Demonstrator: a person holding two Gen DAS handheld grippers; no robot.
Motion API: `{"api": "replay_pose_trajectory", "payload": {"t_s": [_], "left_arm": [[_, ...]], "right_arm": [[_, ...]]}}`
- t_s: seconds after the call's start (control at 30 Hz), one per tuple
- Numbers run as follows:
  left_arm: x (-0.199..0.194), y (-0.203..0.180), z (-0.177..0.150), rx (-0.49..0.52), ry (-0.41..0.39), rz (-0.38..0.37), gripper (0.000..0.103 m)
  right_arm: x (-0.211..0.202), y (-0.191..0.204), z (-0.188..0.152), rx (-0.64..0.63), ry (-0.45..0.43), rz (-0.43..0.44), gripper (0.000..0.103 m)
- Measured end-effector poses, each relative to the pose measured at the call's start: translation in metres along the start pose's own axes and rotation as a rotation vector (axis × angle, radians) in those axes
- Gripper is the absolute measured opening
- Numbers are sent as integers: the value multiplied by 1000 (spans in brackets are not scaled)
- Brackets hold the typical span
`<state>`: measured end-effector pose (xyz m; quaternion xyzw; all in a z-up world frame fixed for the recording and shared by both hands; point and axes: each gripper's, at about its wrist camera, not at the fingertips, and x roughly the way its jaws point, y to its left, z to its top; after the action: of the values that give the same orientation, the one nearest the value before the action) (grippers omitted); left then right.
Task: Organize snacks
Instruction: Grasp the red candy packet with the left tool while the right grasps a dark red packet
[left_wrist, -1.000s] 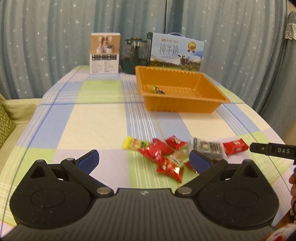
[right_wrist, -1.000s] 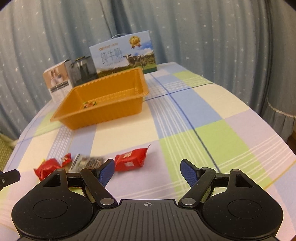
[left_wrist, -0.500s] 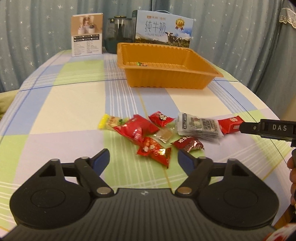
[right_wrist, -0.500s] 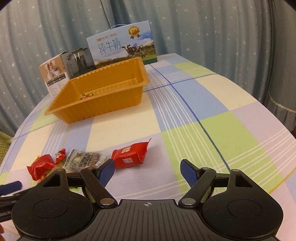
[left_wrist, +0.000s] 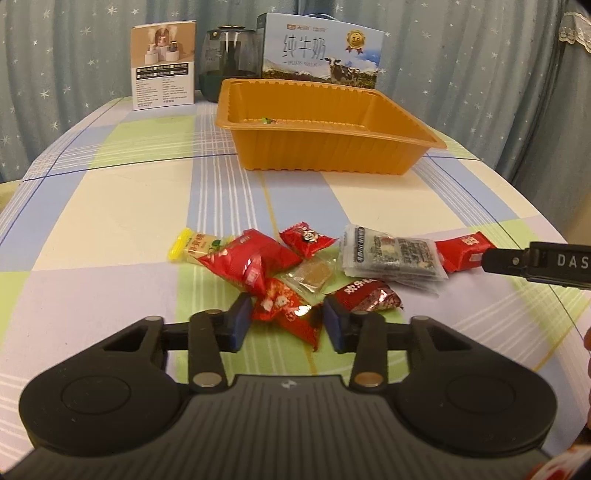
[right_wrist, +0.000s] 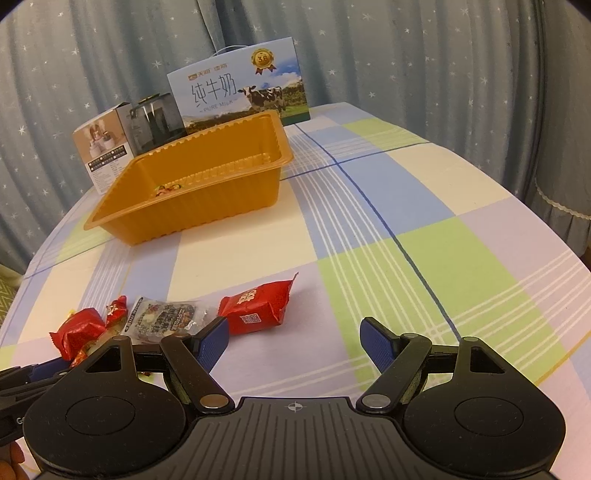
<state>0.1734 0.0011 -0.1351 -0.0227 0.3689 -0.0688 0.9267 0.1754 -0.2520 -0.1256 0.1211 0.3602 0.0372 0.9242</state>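
Several wrapped snacks lie in a loose pile on the checked tablecloth. My left gripper is low over the pile, its blue pads close on both sides of a red candy packet. I cannot tell whether the pads touch it. My right gripper is open and empty above the cloth, just right of a red snack packet and a grey printed packet. Its finger shows in the left wrist view. The orange tray stands behind the pile with one small candy inside.
A milk carton box, a dark glass jar and a small white box stand at the table's back edge before a starred curtain. The table's edge curves down on the right.
My left gripper has dropped down and forward onto the snack pile, and its jaws have narrowed around the red candy packet. My right gripper has held nearly still and stayed open.
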Motion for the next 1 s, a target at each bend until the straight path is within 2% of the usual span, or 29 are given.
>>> {"api": "replay_pose_trajectory", "payload": {"t_s": [0.07,0.17,0.4,0.6,0.73,1.0], "left_arm": [[-2,-2,-1,13,8,1,23],[-6,-3,-3,24,17,2,18],[-19,6,-6,-13,20,-5,18],[-32,16,-1,-41,2,-4,18],[-45,29,4,-52,-30,26,18],[-48,54,4,-116,-31,56,18]], "right_arm": [[-1,1,0,-1,-1,3,78],[-2,3,-1,-7,-2,10,78],[-5,16,-5,-42,2,35,78],[-9,45,-17,-141,1,144,77],[-6,64,-25,-182,15,206,77],[18,101,-33,-255,48,246,77]]}}
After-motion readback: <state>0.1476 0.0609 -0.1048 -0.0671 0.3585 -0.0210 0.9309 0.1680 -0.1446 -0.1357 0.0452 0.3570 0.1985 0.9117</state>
